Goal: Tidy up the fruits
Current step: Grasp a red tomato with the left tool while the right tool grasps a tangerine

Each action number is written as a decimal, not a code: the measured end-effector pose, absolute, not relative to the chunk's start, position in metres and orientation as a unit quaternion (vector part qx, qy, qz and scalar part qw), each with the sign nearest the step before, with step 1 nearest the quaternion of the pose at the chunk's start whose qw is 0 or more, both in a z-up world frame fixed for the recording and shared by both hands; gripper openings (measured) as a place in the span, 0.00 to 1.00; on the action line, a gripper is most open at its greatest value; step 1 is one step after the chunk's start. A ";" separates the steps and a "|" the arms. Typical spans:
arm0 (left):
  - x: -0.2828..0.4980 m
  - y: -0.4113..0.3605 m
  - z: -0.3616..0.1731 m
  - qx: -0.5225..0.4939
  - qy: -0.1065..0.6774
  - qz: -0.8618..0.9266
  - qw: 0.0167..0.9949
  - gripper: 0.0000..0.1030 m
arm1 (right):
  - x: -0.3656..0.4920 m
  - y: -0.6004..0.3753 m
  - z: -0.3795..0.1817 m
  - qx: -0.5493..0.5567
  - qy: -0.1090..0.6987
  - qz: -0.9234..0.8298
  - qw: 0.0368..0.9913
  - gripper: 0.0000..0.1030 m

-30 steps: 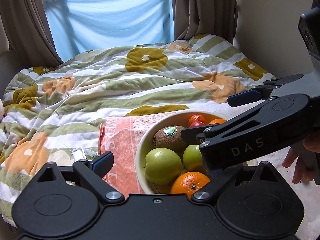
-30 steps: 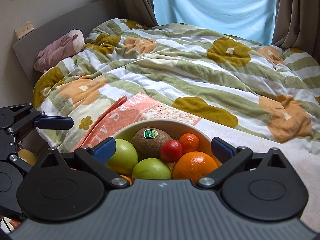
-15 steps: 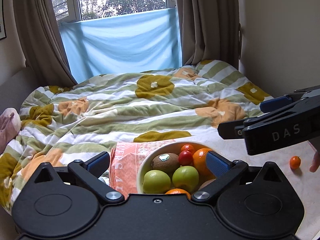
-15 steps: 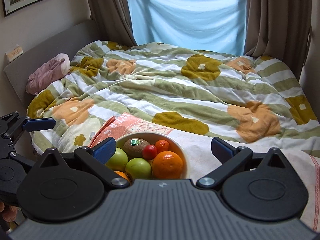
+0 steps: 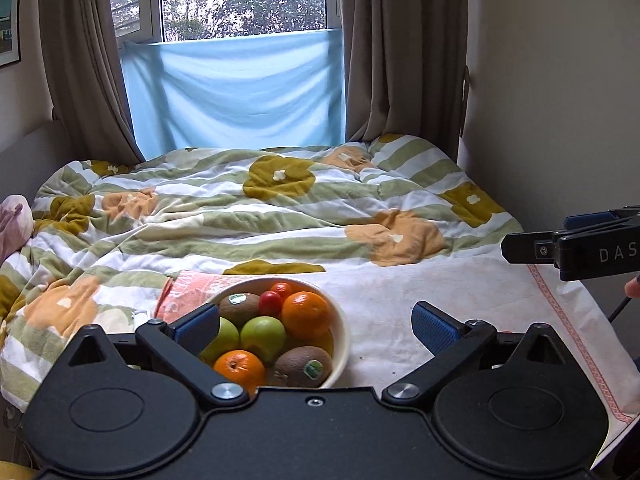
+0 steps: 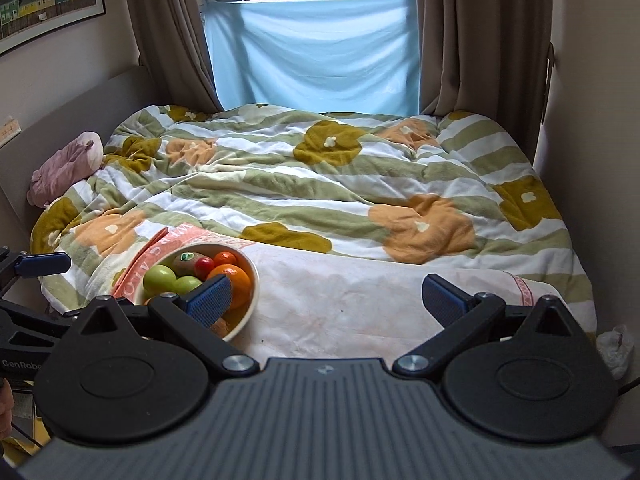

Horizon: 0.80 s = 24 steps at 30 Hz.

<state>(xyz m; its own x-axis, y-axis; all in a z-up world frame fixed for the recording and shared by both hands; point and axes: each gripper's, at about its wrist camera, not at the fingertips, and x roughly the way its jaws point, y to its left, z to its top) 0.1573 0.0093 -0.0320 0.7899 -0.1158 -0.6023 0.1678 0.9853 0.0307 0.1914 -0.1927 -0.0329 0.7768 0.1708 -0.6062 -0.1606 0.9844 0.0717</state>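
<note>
Above the near edge of the bed, the left gripper (image 5: 316,324) hangs with its jaws spread wide and nothing between them, and the right gripper (image 6: 326,298) beside it is likewise spread and empty; both sit high and well back from the fruit, which reads to me as a stand-off posture, not a reach. Just below the left one's blue fingers (image 5: 198,326) sits the bowl (image 5: 340,344), resting on a pale cloth (image 5: 440,292) laid over the flowered quilt (image 5: 240,216), probably to give it a flatter, cleaner base than the rumpled bedding. Everything is gathered inside it: two oranges (image 5: 306,314), two kiwis (image 5: 304,366), green apples (image 5: 262,332) and a small red tomato (image 5: 270,302). No loose fruit shows on the cloth, so the sorting looks about finished.
</note>
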 end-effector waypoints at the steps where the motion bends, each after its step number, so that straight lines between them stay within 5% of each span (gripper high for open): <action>1: 0.154 0.000 -0.034 0.041 0.315 -0.078 0.945 1.00 | 0.187 -0.202 -0.035 0.009 0.323 0.086 0.943 1.00; 13: 0.131 -0.094 -0.096 0.042 0.340 -0.105 0.934 0.99 | 0.168 -0.278 -0.098 0.005 0.346 0.092 0.934 1.00; 24: 0.146 -0.142 -0.172 0.078 0.373 -0.117 0.917 0.84 | 0.183 -0.293 -0.169 -0.002 0.367 0.104 0.924 1.00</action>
